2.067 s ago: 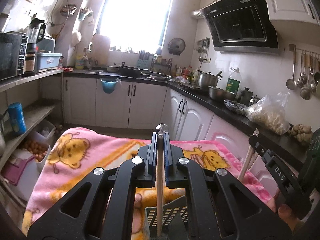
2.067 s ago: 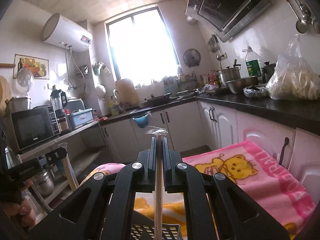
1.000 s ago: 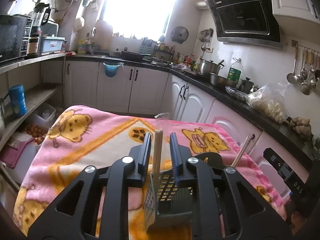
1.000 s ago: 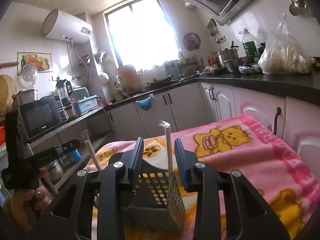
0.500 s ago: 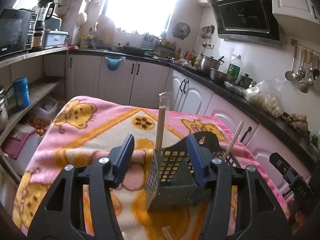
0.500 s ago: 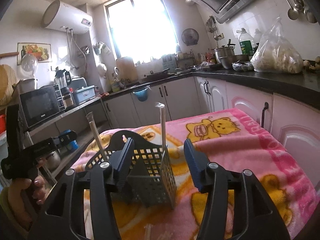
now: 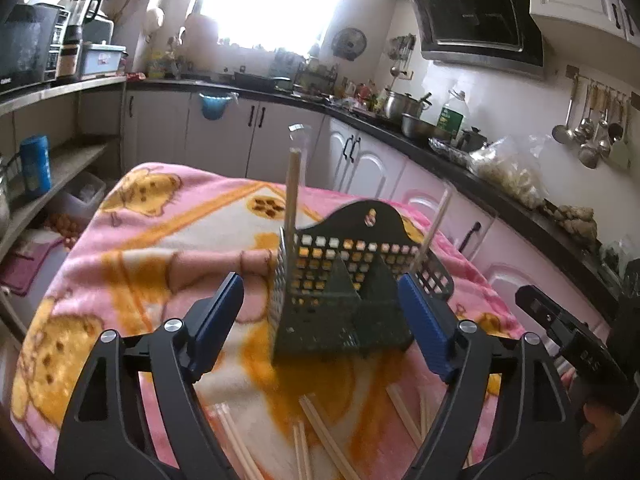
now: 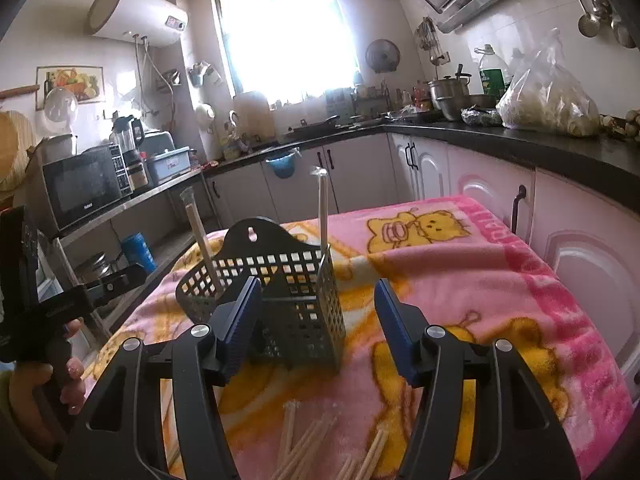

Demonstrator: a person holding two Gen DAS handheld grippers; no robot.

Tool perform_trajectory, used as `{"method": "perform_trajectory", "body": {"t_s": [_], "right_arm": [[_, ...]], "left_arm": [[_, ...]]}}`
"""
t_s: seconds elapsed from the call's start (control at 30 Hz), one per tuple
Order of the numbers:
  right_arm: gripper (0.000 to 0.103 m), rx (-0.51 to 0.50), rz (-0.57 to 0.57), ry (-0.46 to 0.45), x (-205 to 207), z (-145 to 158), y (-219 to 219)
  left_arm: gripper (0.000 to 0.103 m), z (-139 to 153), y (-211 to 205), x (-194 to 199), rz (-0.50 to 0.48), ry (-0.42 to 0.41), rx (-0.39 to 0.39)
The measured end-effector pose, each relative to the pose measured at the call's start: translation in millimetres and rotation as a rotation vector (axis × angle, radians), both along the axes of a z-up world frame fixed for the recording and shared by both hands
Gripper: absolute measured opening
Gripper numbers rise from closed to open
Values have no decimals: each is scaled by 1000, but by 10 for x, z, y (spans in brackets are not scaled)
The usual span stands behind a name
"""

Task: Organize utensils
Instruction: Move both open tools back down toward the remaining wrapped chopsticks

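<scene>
A dark perforated utensil caddy (image 7: pixel 340 292) (image 8: pixel 276 292) stands on the pink bear blanket (image 7: pixel 160 240). Two sleeved chopstick pairs stand in it. One rises at the left end (image 7: pixel 291 188) (image 8: pixel 200 236) and the other leans at the right end (image 7: pixel 434 228) (image 8: pixel 322 212). My left gripper (image 7: pixel 320 324) is short of the caddy with its jaws opening, and the pads press on nothing. My right gripper (image 8: pixel 316 326) is also short of it, jaws opening, with nothing held. Loose chopsticks (image 7: pixel 316 432) (image 8: pixel 312 448) lie on the blanket under both grippers.
White cabinets under a black counter (image 7: pixel 500 200) run along the right. An open shelf with a blue can (image 7: pixel 35 166) stands at the left. The blanket (image 8: pixel 500 280) drops off at its right edge. A hand (image 8: pixel 68 380) holds the left gripper.
Both grippers let go of their sleeved chopsticks, which now stand in the caddy. Both jaws have widened and drawn back, and loose chopsticks have come into view below.
</scene>
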State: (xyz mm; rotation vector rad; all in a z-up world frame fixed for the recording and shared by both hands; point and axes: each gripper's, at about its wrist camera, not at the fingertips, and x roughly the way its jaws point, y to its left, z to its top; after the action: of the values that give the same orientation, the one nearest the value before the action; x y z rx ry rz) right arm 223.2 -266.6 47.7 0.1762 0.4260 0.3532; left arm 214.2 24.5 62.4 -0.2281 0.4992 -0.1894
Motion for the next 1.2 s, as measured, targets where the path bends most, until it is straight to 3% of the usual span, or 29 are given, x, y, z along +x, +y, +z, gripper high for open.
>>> {"method": "perform_trajectory", "body": {"t_s": [0.5,0.73,1.2], "right_arm": [[56,-51,53,72,-195,-116,1],[48,-70,87,135,-241,-246,32],[37,-104,139,272,-256,-530,100]], "left_arm": [[71,-226,-86,-242,-34,76,-6],[71,-350,-110,-297,-60,129,-6],[38,-792,-130,-393,-148,317,-82]]}}
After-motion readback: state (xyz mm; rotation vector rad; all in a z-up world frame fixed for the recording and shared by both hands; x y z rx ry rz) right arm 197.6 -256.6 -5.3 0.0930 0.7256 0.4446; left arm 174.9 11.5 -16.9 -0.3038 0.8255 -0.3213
